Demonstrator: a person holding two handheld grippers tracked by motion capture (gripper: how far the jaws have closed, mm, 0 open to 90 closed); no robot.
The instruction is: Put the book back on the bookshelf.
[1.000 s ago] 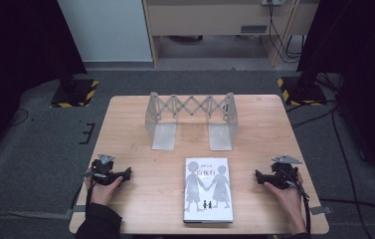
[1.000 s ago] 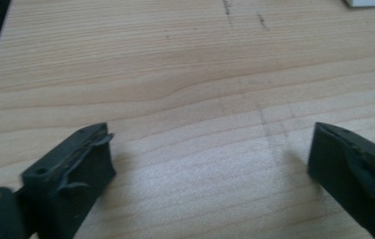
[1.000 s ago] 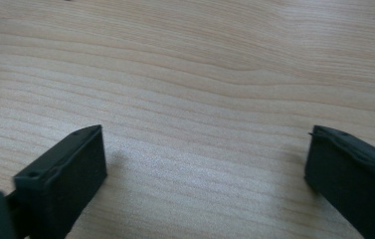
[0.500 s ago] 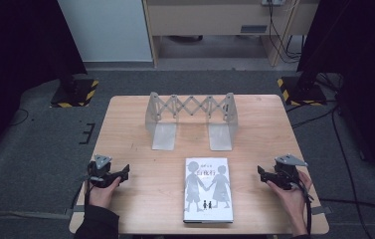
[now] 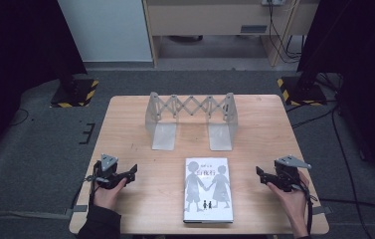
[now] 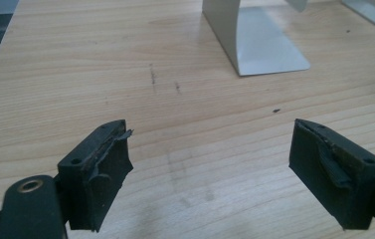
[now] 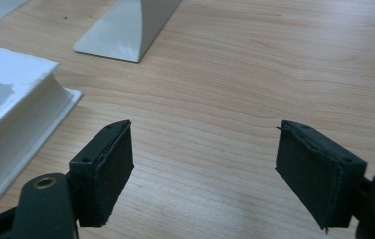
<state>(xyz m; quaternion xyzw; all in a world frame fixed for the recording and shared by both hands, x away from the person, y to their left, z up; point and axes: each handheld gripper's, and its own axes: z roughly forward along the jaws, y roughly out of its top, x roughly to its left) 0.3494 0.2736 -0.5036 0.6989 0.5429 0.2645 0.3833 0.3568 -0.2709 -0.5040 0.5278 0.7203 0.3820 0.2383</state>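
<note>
A white book [image 5: 208,189] with two dark child figures on its cover lies flat near the table's front edge, between my two hands. My left gripper [image 5: 131,173] is to its left, pointing toward it. In the left gripper view the left gripper [image 6: 210,149] stands open over bare wood; its jaws have just been closing, with nothing between them. To the right of the book is my right gripper [image 5: 259,175]. The right gripper [image 7: 205,149] is also open and empty after closing partway, with the book's edge [image 7: 16,114] to its left.
A grey metal expanding book rack [image 5: 190,117] stands at the back middle of the wooden table [image 5: 254,124], its two flat feet toward me. One foot [image 6: 269,45] lies ahead of the left gripper, another [image 7: 125,30] ahead of the right. Dark floor surrounds the table.
Both grippers have risen slightly off the table and their jaws have narrowed a little. The book and the rack have not moved.
</note>
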